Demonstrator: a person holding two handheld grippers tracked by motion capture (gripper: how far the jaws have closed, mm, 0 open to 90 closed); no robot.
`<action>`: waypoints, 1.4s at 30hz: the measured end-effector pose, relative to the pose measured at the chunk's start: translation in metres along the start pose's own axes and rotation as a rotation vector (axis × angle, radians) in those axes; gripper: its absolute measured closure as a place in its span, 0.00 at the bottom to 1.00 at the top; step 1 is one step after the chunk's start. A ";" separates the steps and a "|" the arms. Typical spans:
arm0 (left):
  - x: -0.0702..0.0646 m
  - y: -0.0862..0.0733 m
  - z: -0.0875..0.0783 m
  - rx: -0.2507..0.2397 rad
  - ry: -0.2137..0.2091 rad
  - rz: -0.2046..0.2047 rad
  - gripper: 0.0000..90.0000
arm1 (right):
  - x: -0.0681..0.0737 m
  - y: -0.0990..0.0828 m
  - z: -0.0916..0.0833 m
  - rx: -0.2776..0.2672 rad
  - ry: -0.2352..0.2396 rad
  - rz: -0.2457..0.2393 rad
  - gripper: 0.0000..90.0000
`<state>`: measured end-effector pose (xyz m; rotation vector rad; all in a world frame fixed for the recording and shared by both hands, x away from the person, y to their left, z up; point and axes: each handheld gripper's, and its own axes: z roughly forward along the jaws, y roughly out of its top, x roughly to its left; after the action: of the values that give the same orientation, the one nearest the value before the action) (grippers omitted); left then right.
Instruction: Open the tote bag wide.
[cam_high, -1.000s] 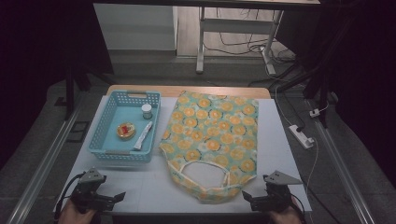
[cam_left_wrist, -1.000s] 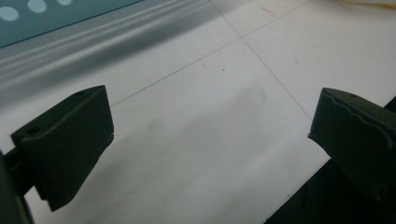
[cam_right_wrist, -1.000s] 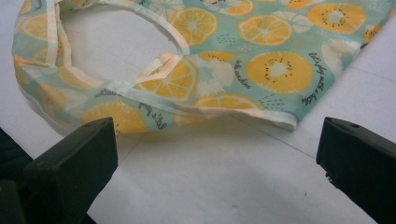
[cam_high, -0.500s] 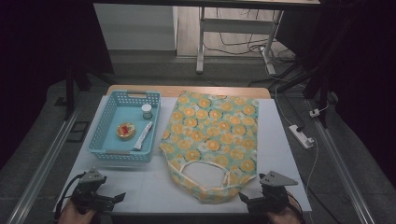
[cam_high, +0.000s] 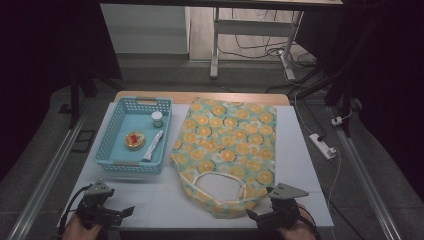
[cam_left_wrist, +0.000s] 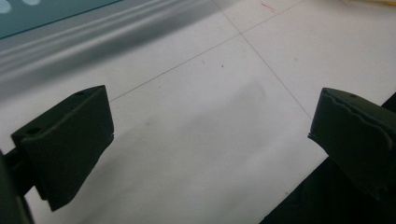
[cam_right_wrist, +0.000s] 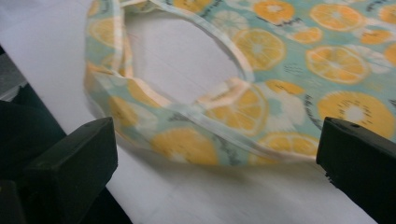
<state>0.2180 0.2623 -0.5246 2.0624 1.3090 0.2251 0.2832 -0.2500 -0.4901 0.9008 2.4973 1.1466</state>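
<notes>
Black jaws of the right hand-held gripper (cam_high: 256, 214) stand wide apart at about 5 o'clock on the table (cam_high: 165, 200), holding nothing; in the right gripper view (cam_right_wrist: 217, 140) they frame the near hem and looped handle of the fabric bag (cam_right_wrist: 261, 79), which lies just ahead of them, without touching it. The person's right hand (cam_high: 292, 231) grips that tool at the table's near edge.

At about 7 o'clock the left hand-held gripper (cam_high: 124, 212) also has its jaws spread wide and empty, hovering low over bare white table; the left gripper view (cam_left_wrist: 210, 130) shows plain surface with thin seam lines between the two black jaws. The person's left hand (cam_high: 80, 229) holds it from below the edge.

The fabric bag (cam_high: 227, 150), printed with orange slices on pale green, lies flat from the centre of the table toward 1 o'clock, its handle end nearest the person and its closed end toward the far edge.

Just beside it, toward 10 o'clock, sits a light blue basket (cam_high: 112, 161). Inside are a small round yellow tin with red on top (cam_high: 134, 140), a white tube (cam_high: 153, 146) lying lengthwise at its right, and a small white-capped jar (cam_high: 157, 119) standing upright at the far end.
</notes>
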 end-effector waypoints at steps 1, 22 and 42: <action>0.000 0.000 0.000 0.001 0.001 0.000 0.00 | 0.002 0.001 0.001 0.004 0.009 -0.009 0.00; 0.001 0.000 0.000 -0.002 -0.004 -0.006 0.00 | 0.030 0.023 0.037 0.090 0.092 -0.094 0.00; 0.001 0.000 0.000 0.005 -0.007 -0.011 0.00 | 0.059 0.036 0.074 0.163 0.185 -0.209 0.19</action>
<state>0.2191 0.2633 -0.5250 2.0575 1.3180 0.2097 0.2866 -0.1502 -0.5103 0.5750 2.7888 1.0111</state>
